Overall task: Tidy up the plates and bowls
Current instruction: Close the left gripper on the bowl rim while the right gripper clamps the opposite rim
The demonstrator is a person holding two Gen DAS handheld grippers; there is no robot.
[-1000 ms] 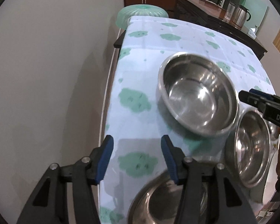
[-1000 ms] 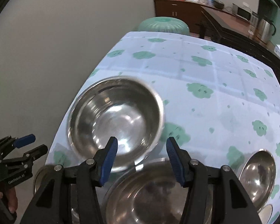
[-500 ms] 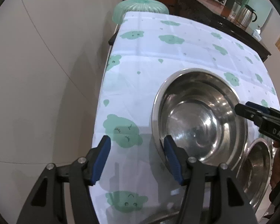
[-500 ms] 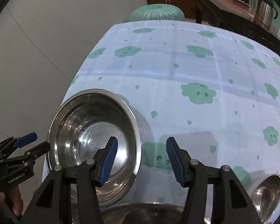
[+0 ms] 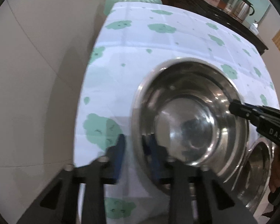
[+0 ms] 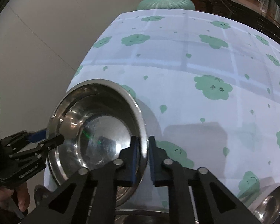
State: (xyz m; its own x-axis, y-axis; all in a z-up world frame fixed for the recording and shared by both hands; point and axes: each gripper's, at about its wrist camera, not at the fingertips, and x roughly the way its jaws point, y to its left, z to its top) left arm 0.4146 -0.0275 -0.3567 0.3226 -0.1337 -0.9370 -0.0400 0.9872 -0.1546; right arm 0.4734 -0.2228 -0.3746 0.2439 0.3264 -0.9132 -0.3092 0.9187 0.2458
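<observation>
A large steel bowl (image 5: pixel 192 123) is lifted and tilted above the table. My left gripper (image 5: pixel 135 156) is shut on its left rim, one finger inside and one outside. My right gripper (image 6: pixel 142 153) is shut on the opposite rim of the same bowl (image 6: pixel 95 128). The right gripper also shows in the left wrist view (image 5: pixel 239 108) at the bowl's right rim. The left gripper shows in the right wrist view (image 6: pixel 48 138) at the bowl's left rim. A second steel bowl (image 5: pixel 259 173) lies below on the right.
The table has a white cloth with green cloud prints (image 6: pixel 196 59). A small steel bowl (image 6: pixel 270 201) sits at the front right. Another bowl's rim (image 6: pixel 140 216) shows beneath. A green stool (image 6: pixel 165 1) stands behind the table, a dark sideboard with a kettle (image 5: pixel 245 9) beyond it.
Both grippers moved in and closed on opposite rims of the large bowl. The bowl has risen off the cloth and tilted towards the cameras.
</observation>
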